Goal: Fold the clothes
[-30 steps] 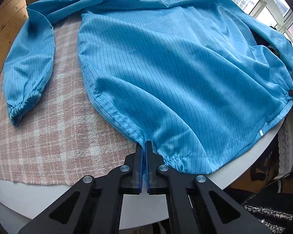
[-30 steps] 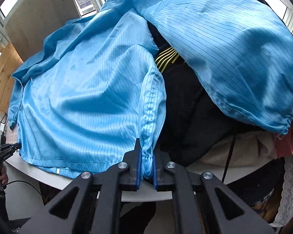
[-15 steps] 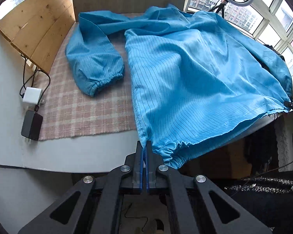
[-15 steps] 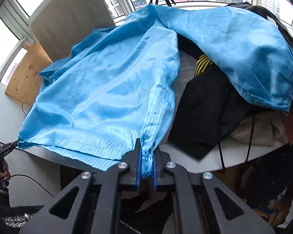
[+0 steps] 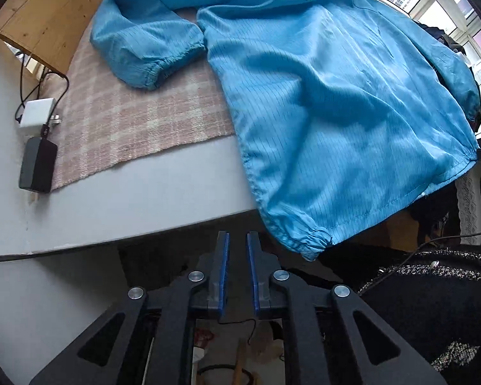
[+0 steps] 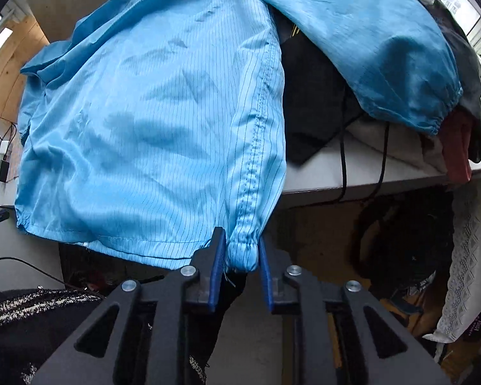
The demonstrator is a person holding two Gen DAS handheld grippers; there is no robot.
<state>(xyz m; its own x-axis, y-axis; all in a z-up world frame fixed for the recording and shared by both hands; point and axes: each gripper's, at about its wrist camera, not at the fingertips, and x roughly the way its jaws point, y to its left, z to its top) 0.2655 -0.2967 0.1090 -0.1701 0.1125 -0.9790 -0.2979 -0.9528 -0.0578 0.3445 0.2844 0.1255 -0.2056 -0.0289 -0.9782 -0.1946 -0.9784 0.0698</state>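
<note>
A blue pinstriped jacket [image 5: 320, 96] lies spread on the round table, its hem hanging over the front edge. One sleeve [image 5: 144, 48] lies folded on the plaid cloth. My left gripper [image 5: 238, 240] is open and empty, just left of the hem corner [image 5: 308, 240]. My right gripper [image 6: 239, 250] is open, with the other hem corner [image 6: 242, 255] loose between its fingers. In the right wrist view the jacket [image 6: 150, 122] drapes off the table, and its other sleeve [image 6: 384, 48] rests on a pile of clothes.
A pink plaid cloth [image 5: 128, 122] covers the table [image 5: 128, 199]. A white adapter [image 5: 37, 112] and a black power brick [image 5: 37, 165] with cables lie at its left. Dark clothes [image 6: 320, 80], a red garment [image 6: 457, 147] and cords sit at the right. A wooden board [image 5: 48, 16] leans at the back.
Both grippers have opened and let go of the jacket's hem corners. The hem has dropped over the table's front edge, and the left gripper has pulled back from it.
</note>
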